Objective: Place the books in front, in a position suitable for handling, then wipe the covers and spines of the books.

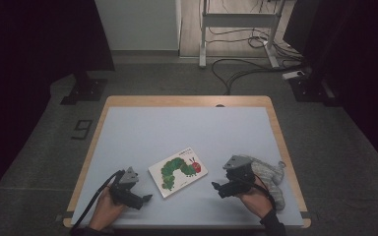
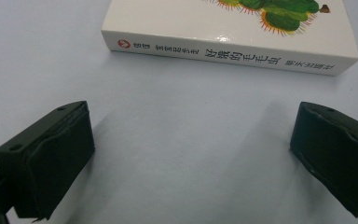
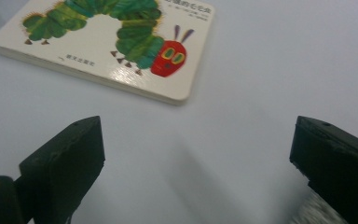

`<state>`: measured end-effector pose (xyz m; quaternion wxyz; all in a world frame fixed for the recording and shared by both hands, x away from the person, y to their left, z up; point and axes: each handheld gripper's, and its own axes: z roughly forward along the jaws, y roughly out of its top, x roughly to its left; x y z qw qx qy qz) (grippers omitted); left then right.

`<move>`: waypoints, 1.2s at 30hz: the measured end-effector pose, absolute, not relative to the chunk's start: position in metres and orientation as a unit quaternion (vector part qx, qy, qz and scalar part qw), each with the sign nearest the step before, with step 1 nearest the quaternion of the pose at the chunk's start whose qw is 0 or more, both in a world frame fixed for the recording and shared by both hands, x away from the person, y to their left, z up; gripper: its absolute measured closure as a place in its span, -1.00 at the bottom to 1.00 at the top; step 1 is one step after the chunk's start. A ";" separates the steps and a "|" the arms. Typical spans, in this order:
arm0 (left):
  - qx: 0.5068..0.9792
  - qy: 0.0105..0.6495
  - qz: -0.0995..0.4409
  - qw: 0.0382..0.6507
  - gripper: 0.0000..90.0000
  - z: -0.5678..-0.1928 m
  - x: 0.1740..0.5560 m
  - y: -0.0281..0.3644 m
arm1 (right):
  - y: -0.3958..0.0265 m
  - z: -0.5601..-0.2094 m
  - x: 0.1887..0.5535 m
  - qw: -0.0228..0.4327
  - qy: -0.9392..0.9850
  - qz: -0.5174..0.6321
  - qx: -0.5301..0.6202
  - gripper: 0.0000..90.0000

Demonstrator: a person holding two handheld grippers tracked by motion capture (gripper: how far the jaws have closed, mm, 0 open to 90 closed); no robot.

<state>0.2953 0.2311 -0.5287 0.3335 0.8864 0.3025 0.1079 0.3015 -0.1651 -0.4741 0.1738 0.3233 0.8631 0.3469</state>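
Dim room, pale grey table [image 1: 142, 132], a board book [image 1: 178, 171] lying flat near its front edge between 2 grippers.

The book, caterpillar cover up, sits closed and slightly askew; the left gripper [image 1: 145, 198] rests just beside its spine side, the right gripper [image 1: 216, 187] near its opposite edge, and a grey knitted cloth [image 1: 270, 177] lies beyond the right gripper, well away from the book. Both pairs of jaws stand spread wide with nothing between them, only bare table. The book looks stiff, thick-paged and fairly light, with a glossy cover likely to slip under the pads. Lying flat, it offers little to pinch; I would take it across its thickness at a free edge or corner, perhaps with 1 gripper steadying the spine.
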 end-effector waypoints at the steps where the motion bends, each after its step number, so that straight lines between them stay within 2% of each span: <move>1: 0.886 0.303 0.108 0.334 -1.00 -0.529 0.295 0.231 | -0.169 -0.472 0.301 0.176 0.863 0.345 0.323 -0.94; 13: 0.886 0.303 0.109 0.334 -1.00 -0.529 0.295 0.231 | -0.216 -0.459 0.296 0.215 0.846 0.330 0.360 -0.97; 23: 0.886 0.302 0.109 0.334 -1.00 -0.529 0.295 0.231 | -0.250 -0.468 0.295 0.224 0.836 0.294 0.406 -1.00; 33: 0.886 0.302 0.109 0.334 -1.00 -0.529 0.295 0.231 | -0.270 -0.506 0.307 0.186 0.843 0.269 0.426 -1.00; 36: 0.886 0.303 0.109 0.334 -1.00 -0.529 0.295 0.231 | -0.272 -0.515 0.312 0.156 0.844 0.281 0.430 -0.80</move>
